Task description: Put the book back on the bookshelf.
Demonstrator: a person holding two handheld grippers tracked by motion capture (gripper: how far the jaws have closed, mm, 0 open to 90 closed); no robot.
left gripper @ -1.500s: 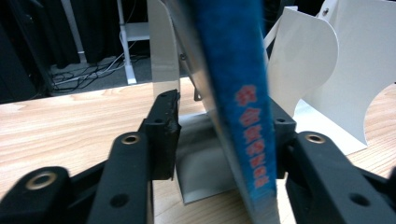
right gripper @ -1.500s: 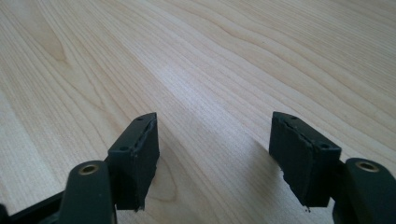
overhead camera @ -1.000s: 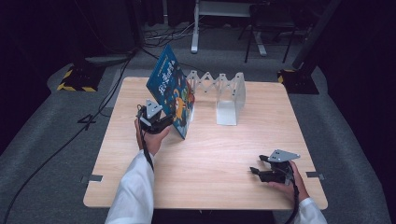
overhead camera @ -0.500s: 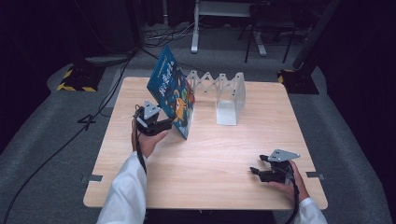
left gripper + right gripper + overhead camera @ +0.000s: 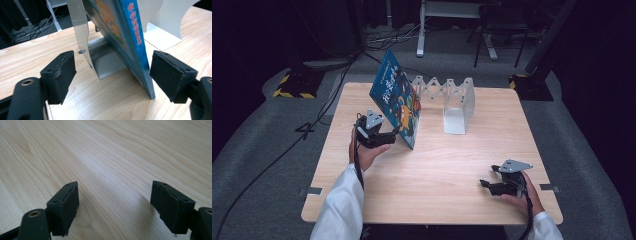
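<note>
Blue picture book [image 5: 396, 102] stood on the wooden surface [image 5: 437, 170], leaning on the metal bookend rack [image 5: 447, 97]. Left hand-held gripper [image 5: 112, 75] just spreading, corner between unpressed pads. Right hand-held gripper [image 5: 484, 183] spread, idle. Only withdrawal seemingly left.

Print on the book alone

The book [image 5: 130, 32] carries a line of red characters running down the blue strip beside its spine, seen in the left gripper view; they look like Chinese script but are too blurred to read. In the high view its cover [image 5: 396, 100] shows pale title lettering near the top, too small to make out.
</note>
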